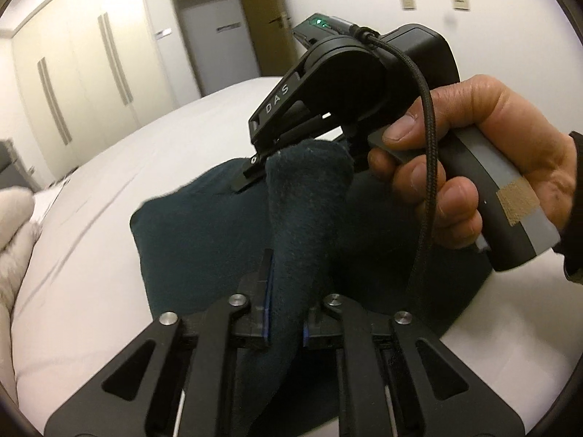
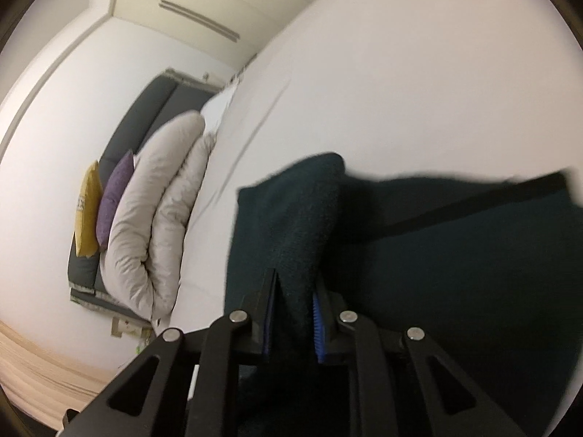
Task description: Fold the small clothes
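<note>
A dark teal garment (image 1: 204, 240) lies on the white bed (image 1: 109, 189). My left gripper (image 1: 288, 291) is shut on a raised fold of it, which stretches up toward the right gripper. The right gripper's body (image 1: 328, 83) shows in the left wrist view, held by a hand (image 1: 473, 167), its fingertips hidden behind the cloth. In the right wrist view my right gripper (image 2: 295, 291) is shut on a fold of the same garment (image 2: 455, 255), with the rest spread to the right on the bed (image 2: 400, 73).
A folded grey-white duvet (image 2: 156, 225) lies at the bed's head, with a purple pillow (image 2: 114, 200) and a yellow pillow (image 2: 89, 207) against a dark headboard (image 2: 145, 120). Wardrobe doors (image 1: 73, 83) and a doorway (image 1: 215, 36) stand beyond the bed.
</note>
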A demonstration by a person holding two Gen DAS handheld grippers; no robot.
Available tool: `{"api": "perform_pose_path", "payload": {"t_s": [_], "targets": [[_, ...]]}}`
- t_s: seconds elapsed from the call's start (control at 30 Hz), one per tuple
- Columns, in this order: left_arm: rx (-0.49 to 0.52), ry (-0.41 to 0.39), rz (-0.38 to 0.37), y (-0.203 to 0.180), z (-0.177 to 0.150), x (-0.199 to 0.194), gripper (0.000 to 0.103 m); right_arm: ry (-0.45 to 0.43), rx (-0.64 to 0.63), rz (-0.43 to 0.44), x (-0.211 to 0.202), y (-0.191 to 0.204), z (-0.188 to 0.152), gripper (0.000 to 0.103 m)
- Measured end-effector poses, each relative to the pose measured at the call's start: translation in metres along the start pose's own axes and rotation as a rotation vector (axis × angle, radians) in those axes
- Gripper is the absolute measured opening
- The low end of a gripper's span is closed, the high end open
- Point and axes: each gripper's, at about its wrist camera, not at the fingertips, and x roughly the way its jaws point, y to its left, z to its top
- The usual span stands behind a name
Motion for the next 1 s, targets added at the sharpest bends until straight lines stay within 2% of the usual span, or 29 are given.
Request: {"api": "perform_pose_path", "payload": {"t_s": [0.17,0.37,0.6,0.67,0.77,0.83,0.93,1.0], "targets": [[0.049,-0.009,-0.082,-0.029,0.015,0.006,0.010,-0.074,0.014,-0.045,-0.054,-0.032,-0.006,0.018],[0.102,0.029,-0.137,-0.055,0.016,0.026,0.010,-0.087,0.085,-0.073,-0.076,-0.080,-0.025,0.017],[0.119,0.047,-0.145,-0.039,0.020,0.038,0.010,-0.151,0.119,-0.059,-0.088,-0.091,-0.037,0.015],[0.124,0.047,-0.147,-0.039,0.020,0.043,0.010,-0.174,0.142,-0.053,-0.093,-0.094,-0.044,0.008],[0.135,0.045,-0.149,-0.020,0.008,0.036,0.010,-0.193,0.177,-0.039,-0.097,-0.102,-0.057,0.006],[0.157,0.052,-0.152,-0.034,0.005,0.052,0.010,-0.186,0.186,-0.038,-0.098,-0.106,-0.064,0.006],[0.198,0.054,-0.157,-0.033,0.004,0.064,0.010,-0.185,0.197,0.001,-0.106,-0.105,-0.069,0.006],[0.221,0.051,-0.155,-0.050,-0.003,0.069,0.010,-0.176,0.177,-0.009,-0.111,-0.101,-0.069,0.017]]}}
